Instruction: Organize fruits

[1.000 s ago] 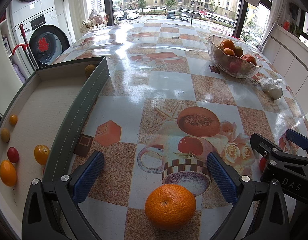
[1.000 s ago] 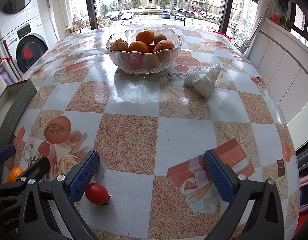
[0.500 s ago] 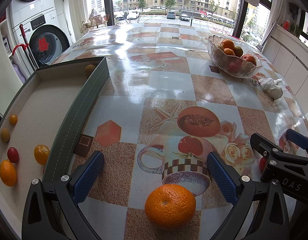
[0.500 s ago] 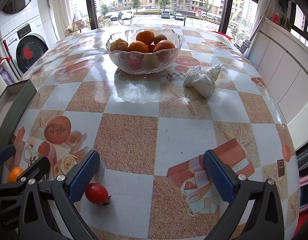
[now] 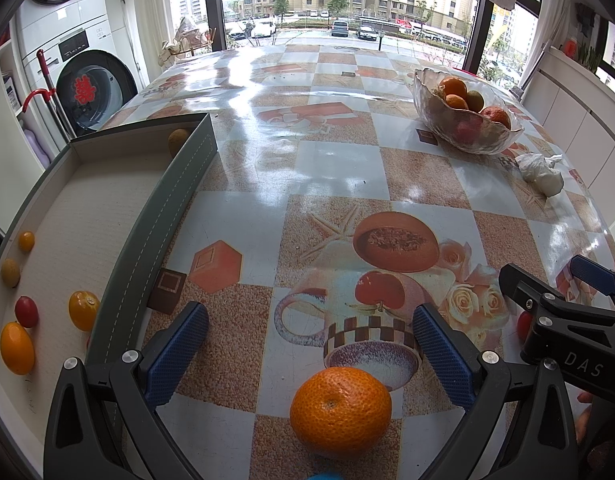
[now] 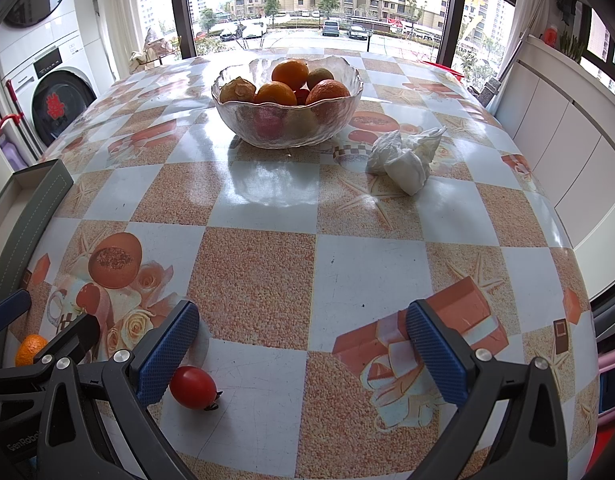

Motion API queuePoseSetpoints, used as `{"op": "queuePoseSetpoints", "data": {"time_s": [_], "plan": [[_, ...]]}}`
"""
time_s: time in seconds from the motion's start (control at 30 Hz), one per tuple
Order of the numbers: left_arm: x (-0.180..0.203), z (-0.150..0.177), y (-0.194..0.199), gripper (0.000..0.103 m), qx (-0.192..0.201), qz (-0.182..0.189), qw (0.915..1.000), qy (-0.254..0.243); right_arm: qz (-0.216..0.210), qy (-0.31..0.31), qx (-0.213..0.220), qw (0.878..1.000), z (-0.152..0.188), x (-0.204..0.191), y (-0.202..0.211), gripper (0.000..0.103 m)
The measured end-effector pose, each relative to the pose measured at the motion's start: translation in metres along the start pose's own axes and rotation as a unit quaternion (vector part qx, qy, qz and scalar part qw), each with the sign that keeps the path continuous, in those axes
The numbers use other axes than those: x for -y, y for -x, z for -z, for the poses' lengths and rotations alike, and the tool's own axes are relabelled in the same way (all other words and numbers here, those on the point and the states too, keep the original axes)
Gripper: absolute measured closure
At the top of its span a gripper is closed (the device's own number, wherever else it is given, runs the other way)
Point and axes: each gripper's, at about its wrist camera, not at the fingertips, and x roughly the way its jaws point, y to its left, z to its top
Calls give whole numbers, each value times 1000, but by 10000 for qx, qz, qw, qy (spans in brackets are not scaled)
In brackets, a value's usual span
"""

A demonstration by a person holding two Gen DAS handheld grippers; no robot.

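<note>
An orange mandarin (image 5: 340, 412) lies on the table just in front of my open, empty left gripper (image 5: 307, 354), between its jaws. A red cherry tomato (image 6: 193, 387) lies by the left finger of my open, empty right gripper (image 6: 301, 350). A glass bowl (image 6: 286, 126) of oranges and other fruit stands at the far side; it also shows in the left wrist view (image 5: 465, 136). A grey tray (image 5: 175, 216) at the left holds several small fruits (image 5: 83, 310). The right gripper shows at the right of the left wrist view (image 5: 563, 320).
A crumpled white tissue (image 6: 405, 158) lies right of the bowl. The patterned tablecloth (image 6: 263, 280) covers a rounded table whose edge drops off at the right. A washing machine (image 5: 93, 92) stands beyond the table at the left.
</note>
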Motion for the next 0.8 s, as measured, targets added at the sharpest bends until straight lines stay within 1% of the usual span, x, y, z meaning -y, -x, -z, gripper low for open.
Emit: {"op": "queuePoseSetpoints", "data": {"time_s": [0.03, 0.07, 0.1, 0.13, 0.17, 0.2, 0.23, 0.27, 0.3, 0.33, 0.37, 0.4, 0.47, 0.5, 0.53, 0.57, 0.6, 0.63, 0.7, 0.73, 0.77, 0.8], "plan": [[-1, 0, 2, 0, -49, 19, 10000, -2, -263, -21, -22, 9997, -2, 3, 2, 0], [-2, 2, 8, 0, 15, 18, 10000, 23, -799, -207, 31, 9966, -3, 11, 7, 0], [-4, 3, 17, 0, 178, 24, 9998, 44, -1454, -552, 85, 9878, -3, 22, 12, 0], [-6, 4, 27, 0, 364, 71, 9993, 37, -2085, -1006, 155, 9727, -4, 35, 18, 0], [-8, 4, 38, 0, 516, 125, 9986, 17, -2583, -1479, 250, 9543, -4, 48, 23, 0], [-11, 4, 45, 0, 602, 142, 9981, 11, -3001, -1866, 340, 9349, -4, 60, 27, 0], [-14, 4, 52, 0, 660, 156, 9977, 33, -3335, -2114, 373, 9180, -5, 68, 29, 0], [-17, 4, 57, 0, 664, 165, 9976, 60, -3590, -2252, 344, 9051, -8, 75, 30, 0], [-19, 4, 59, 0, 624, 166, 9979, 74, -3780, -2326, 286, 8957, -10, 79, 31, 0], [-21, 4, 60, 0, 568, 164, 9982, 83, -3853, -2333, 264, 8924, -12, 82, 33, 0], [-22, 5, 59, 0, 504, 137, 9986, 93, -3748, -2237, 324, 8991, -14, 82, 38, 0], [-22, 6, 57, 0, 447, 103, 9989, 79, -3475, -1977, 459, 9154, -15, 80, 47, 0], [-16, 10, 52, 0, 336, 4, 9994, -46, -2682, -1048, 637, 9555, -17, 58, 65, 0], [-11, 11, 49, 0, 284, -47, 9995, -139, -2246, -529, 572, 9713, -15, 43, 68, 0], [-5, 13, 46, 0, 225, -94, 9994, -227, -1771, -85, 408, 9833, -12, 28, 67, 0], [0, 14, 43, 0, 179, -115, 9993, -296, -1322, 231, 221, 9907, -8, 17, 62, 0], [4, 15, 40, 0, 148, -112, 9992, -342, -1009, 424, 62, 9940, -3, 10, 54, 0], [7, 16, 38, 0, 138, -120, 9992, -368, -914, 523, -58, 9944, 1, 4, 48, 0], [10, 18, 35, 0, 128, -186, 9989, -406, -941, 580, -245, 9936, 7, -1, 36, 5], [11, 18, 33, 0, 99, -211, 9989, -416, -938, 592, -324, 9933, 9, -3, 30, 12], [10, 19, 31, 0, 47, -210, 9989, -409, -949, 615, -398, 9928, 11, -3, 25, 21], [10, 20, 29, 0, -2, -199, 9990, -391, -991, 633, -475, 9919, 12, -6, 20, 26]]}}
